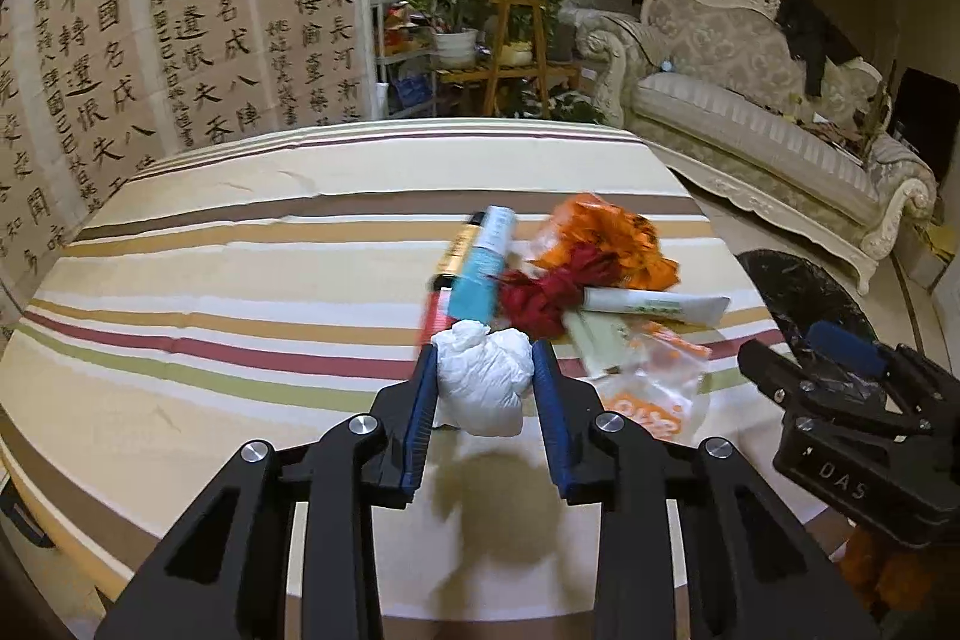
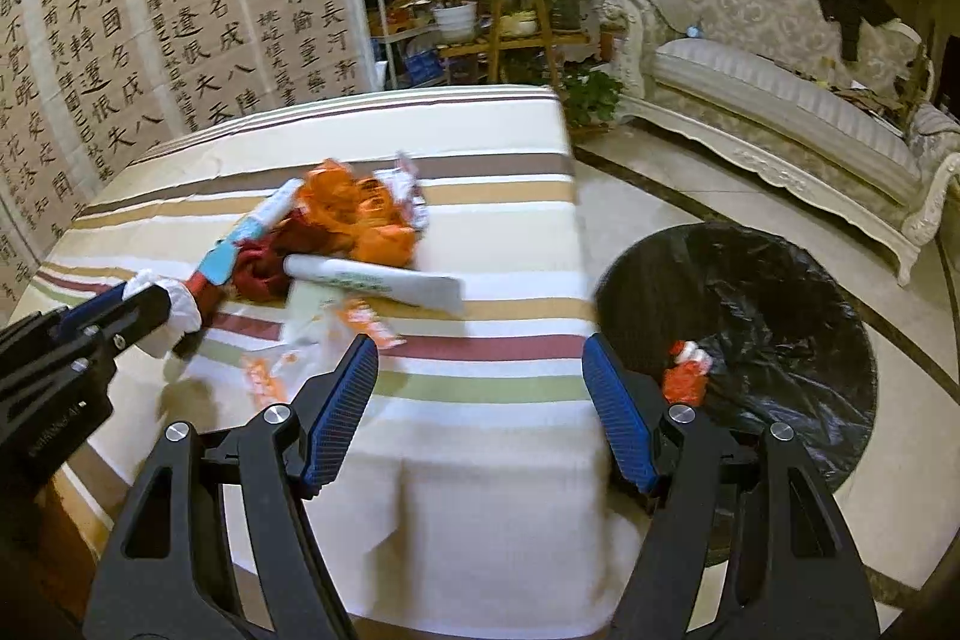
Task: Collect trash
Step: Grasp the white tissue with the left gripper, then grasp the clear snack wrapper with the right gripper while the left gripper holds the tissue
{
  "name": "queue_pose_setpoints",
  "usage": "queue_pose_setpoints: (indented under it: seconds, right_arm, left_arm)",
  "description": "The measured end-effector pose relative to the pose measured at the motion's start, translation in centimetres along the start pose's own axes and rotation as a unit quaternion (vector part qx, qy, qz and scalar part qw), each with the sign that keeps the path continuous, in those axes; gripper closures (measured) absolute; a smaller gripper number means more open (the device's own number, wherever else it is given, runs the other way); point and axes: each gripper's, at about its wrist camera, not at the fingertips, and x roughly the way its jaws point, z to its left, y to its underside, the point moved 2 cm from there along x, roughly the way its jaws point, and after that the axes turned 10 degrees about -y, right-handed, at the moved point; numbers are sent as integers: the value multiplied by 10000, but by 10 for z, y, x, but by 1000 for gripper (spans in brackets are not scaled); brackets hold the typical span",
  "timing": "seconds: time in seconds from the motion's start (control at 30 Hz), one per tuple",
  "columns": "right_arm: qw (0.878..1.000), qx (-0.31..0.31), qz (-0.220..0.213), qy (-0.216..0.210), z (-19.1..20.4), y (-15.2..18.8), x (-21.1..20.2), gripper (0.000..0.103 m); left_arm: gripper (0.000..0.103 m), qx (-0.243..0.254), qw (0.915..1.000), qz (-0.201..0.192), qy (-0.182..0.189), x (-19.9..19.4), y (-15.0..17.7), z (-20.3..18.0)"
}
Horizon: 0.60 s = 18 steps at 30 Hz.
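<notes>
Left wrist view: left gripper (image 1: 485, 358) clamped around white crumpled tissue (image 1: 483, 379).

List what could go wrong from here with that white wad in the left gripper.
1. The white paper wad is soft and crumpled; the left gripper may lose it on the way to the black-lined bin.
2. The right gripper hangs open between table edge and bin, so the two may collide.

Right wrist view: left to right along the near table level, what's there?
Left gripper on white wad → white tube → right gripper, open → black-lined bin on the floor.
</notes>
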Motion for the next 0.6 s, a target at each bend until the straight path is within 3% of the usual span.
queue_pose_setpoints:
  seconds: [0.3, 0.6]
  right_arm:
    - [9991, -225, 277, -226, 48, -4, 25, 32]
    - [9968, -482, 634, 104, 62, -1, 42, 30]
  left_arm:
    - [71, -299, 9991, 56, -279, 8, 3, 45]
    - [71, -386, 9988, 175, -232, 16, 9, 59]
